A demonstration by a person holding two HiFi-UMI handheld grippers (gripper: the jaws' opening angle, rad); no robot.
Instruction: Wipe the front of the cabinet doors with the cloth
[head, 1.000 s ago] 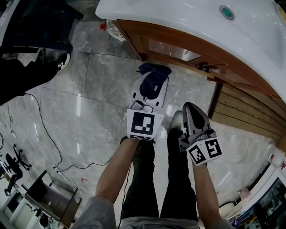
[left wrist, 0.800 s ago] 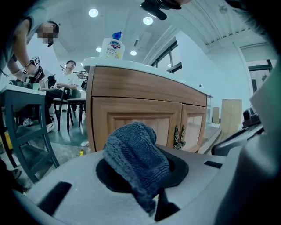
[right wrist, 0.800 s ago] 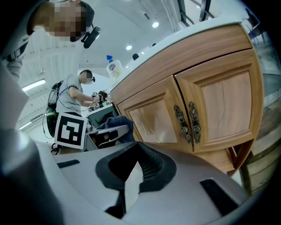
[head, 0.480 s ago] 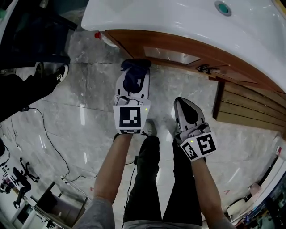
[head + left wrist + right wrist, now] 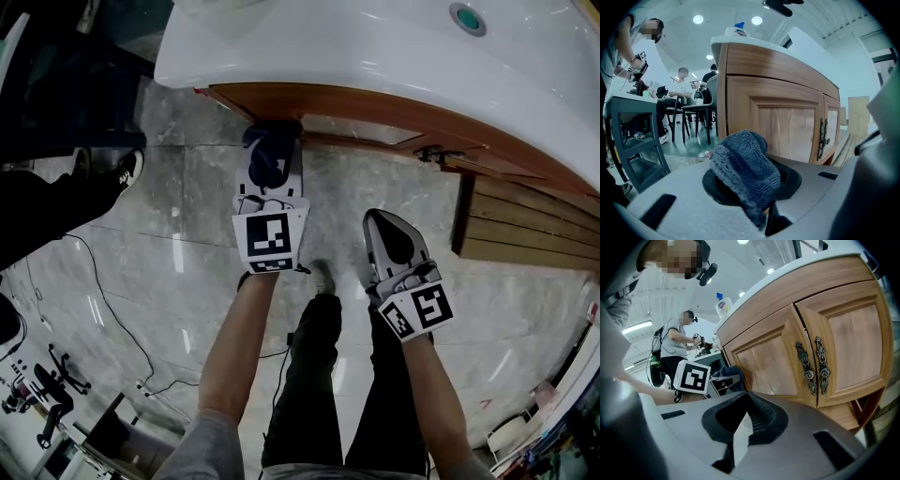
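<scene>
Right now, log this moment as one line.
left gripper: shut on cloth | cloth: at cabinet door front, contact unclear | right gripper: shut, empty, apart from cabinet

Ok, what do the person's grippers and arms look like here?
The left gripper and right gripper are pale grey, tapered shells with black recesses; each carries a cube of black-and-white square markers. Forearms are bare, with a grey short sleeve on the left.
</scene>
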